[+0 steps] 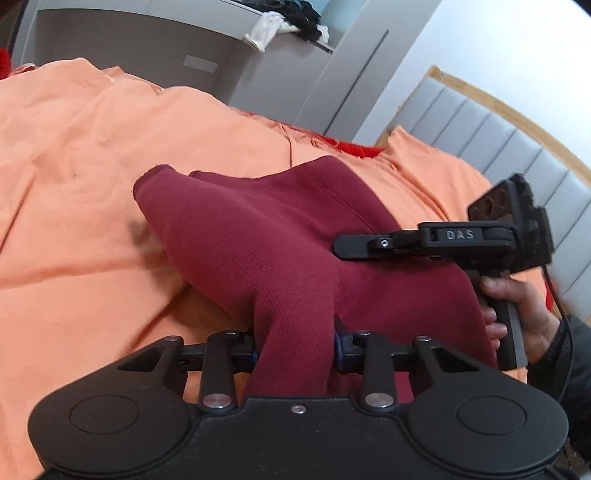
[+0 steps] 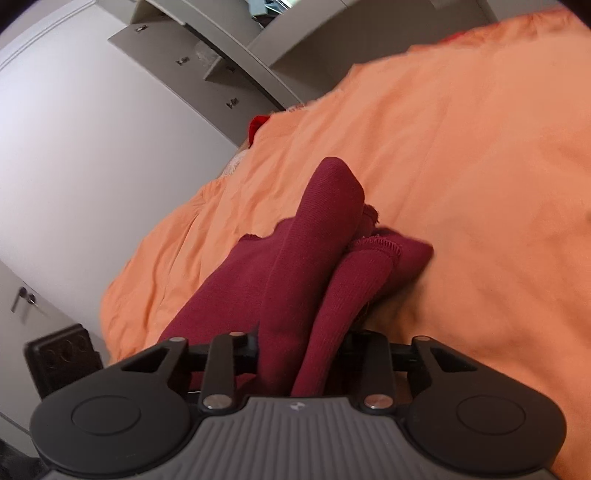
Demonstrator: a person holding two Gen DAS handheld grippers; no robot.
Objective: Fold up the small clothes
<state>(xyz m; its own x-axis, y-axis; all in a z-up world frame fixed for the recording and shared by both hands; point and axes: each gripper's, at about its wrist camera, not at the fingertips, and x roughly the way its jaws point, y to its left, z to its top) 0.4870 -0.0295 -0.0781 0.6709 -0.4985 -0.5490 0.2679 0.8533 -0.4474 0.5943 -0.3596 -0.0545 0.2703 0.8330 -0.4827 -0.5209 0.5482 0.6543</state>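
Observation:
A dark red knit garment (image 1: 255,236) is held up over the orange bedsheet (image 1: 74,184). My left gripper (image 1: 297,350) is shut on a bunched edge of it at the bottom of the left wrist view. The right gripper (image 1: 343,247) shows at the right of that view, held by a hand, with its fingers pressed into the cloth. In the right wrist view my right gripper (image 2: 303,350) is shut on folds of the same garment (image 2: 317,236), which hangs forward above the sheet (image 2: 461,147). The fingertips of both grippers are hidden by cloth.
A grey padded headboard with a wooden rim (image 1: 517,147) stands at the right. Grey wardrobes (image 1: 147,48) stand behind the bed with white and black clothes (image 1: 288,22) on top. A white wardrobe door (image 2: 92,147) is beside the bed. A red cloth (image 1: 354,147) lies under the sheet.

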